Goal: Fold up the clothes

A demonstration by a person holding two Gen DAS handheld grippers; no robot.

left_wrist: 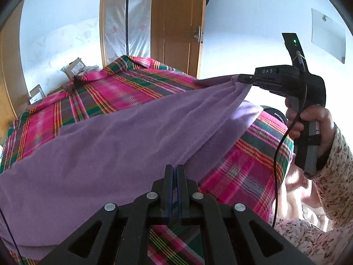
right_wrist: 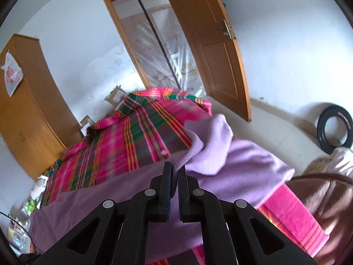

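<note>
over the plaid bed (left_wrist: pixel 123 92), both tongs (left_wrist: pixel 175 170) (right_wrist: pixel 174 172) clamped on purple cloth (left_wrist: pixel 110 145)

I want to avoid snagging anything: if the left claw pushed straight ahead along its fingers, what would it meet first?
The left claw is shut on the purple cloth, so that comes first. Just past its edge lies the plaid bedspread. Depth is hard to judge through the fisheye.

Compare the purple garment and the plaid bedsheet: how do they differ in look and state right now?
The purple garment is plain and lifted along one edge, clamped by the left gripper and right gripper; the plaid bedsheet is pink-green checked and lies spread on the bed, ungripped. The garment drapes in folds; the bedsheet looks mostly flat. Both are cloth.
</note>
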